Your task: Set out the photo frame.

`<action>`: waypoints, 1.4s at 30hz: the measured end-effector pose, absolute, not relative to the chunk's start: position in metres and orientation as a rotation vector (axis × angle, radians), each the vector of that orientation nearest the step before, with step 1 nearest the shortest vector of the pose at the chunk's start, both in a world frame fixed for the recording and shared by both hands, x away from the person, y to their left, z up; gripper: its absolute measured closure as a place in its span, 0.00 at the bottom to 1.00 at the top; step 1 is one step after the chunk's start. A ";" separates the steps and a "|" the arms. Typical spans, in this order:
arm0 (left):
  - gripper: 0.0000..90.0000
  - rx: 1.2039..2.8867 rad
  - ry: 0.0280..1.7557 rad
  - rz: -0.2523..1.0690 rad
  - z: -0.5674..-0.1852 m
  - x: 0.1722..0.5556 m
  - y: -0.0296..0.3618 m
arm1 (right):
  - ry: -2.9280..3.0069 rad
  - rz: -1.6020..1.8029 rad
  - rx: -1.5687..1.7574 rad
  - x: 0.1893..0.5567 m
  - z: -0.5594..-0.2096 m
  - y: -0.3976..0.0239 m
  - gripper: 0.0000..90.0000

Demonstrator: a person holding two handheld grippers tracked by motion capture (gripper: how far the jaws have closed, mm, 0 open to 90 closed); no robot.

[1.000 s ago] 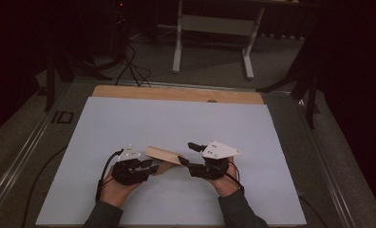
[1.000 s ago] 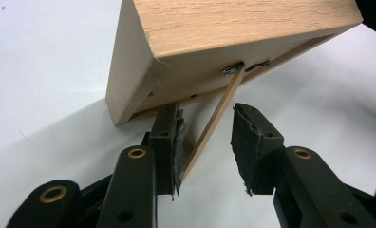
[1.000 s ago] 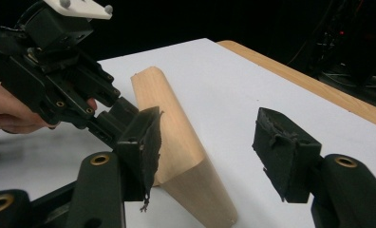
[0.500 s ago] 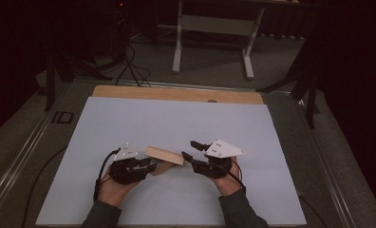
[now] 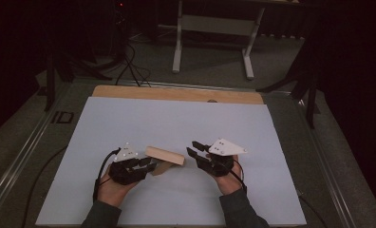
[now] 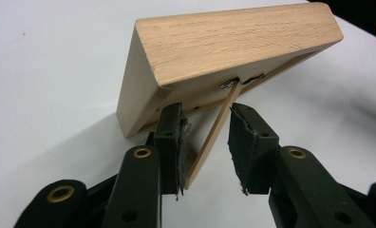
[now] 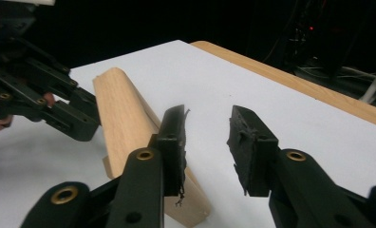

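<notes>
A light wooden picture frame [image 5: 164, 156] [image 6: 233, 42] stands tilted on the white table top, leaning on its thin back strut [image 6: 214, 137]. My left gripper [image 5: 150, 164] [image 6: 206, 110] reaches under the frame from its left. The strut runs between the jaws, close to one pad and apart from the other, so the gripper is open. My right gripper [image 5: 194, 147] [image 7: 205, 114] sits just right of the frame and is open. Its jaws have just been closing with nothing between them. In the right gripper view the frame [image 7: 122, 109] lies beside one jaw, with the left gripper [image 7: 48, 95] beyond it.
The white sheet [image 5: 176, 118] covers the table, with a wooden strip [image 5: 176, 93] along its far edge. Beyond the table, a dark floor holds cables [image 5: 129, 61] and a metal stand [image 5: 214, 28].
My right gripper has drawn back to the right, off the frame's end, and its jaws have narrowed. The left gripper and the frame have stayed put.
</notes>
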State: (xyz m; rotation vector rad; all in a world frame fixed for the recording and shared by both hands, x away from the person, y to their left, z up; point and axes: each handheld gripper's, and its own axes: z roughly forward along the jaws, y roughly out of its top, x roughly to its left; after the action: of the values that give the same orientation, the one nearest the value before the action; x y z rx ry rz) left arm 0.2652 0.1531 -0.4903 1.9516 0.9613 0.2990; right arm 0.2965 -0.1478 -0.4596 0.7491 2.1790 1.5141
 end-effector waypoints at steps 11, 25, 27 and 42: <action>0.84 1.969 0.914 0.425 -0.486 0.258 0.148 | 2.194 1.498 0.800 0.302 -0.472 -0.147 0.87; 1.00 2.041 0.886 0.562 -0.491 0.258 0.139 | 2.252 1.480 0.809 0.307 -0.485 -0.137 0.97; 1.00 2.039 0.889 0.563 -0.491 0.258 0.138 | 2.259 1.478 0.811 0.309 -0.488 -0.135 0.97; 1.00 2.027 0.914 0.561 -0.491 0.263 0.138 | 2.305 1.498 0.811 0.312 -0.494 -0.132 0.99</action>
State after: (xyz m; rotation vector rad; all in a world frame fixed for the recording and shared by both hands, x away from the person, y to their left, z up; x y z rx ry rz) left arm 0.2628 0.1383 -0.4914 2.0275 0.9143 0.5607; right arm 0.3122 -0.1322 -0.4941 0.8110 2.3053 1.4976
